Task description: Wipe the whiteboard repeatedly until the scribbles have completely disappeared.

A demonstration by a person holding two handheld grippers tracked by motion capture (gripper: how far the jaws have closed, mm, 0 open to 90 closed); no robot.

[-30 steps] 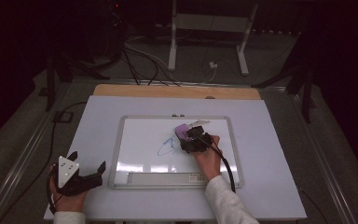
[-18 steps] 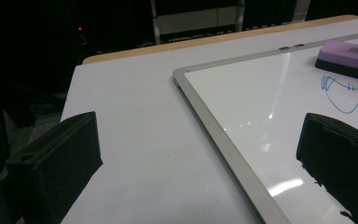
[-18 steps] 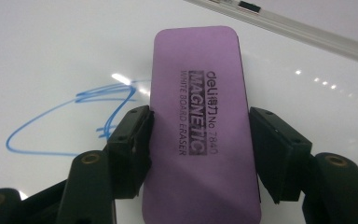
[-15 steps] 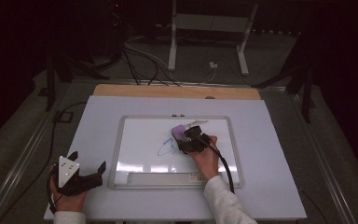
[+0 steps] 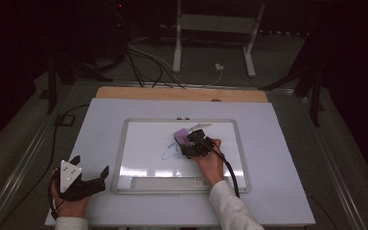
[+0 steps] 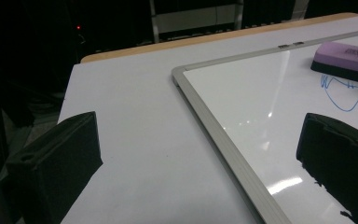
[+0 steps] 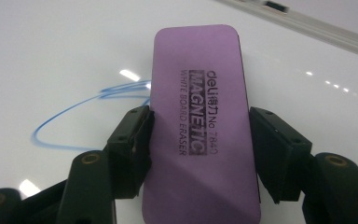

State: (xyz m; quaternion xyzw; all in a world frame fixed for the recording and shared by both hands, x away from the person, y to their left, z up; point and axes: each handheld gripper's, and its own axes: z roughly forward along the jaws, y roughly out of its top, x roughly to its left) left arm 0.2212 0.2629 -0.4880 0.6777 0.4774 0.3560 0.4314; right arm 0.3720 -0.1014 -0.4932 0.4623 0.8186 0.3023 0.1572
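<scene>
Purple magnetic whiteboard eraser (image 7: pixel 198 126), rectangular with rounded corners and black print on its top face, lying flat on the whiteboard (image 5: pixel 143 143) with its dark felt side down. It sits in the upper middle of the board, partly over a blue marker scribble (image 7: pixel 81 109) that extends beyond one long edge.
</scene>
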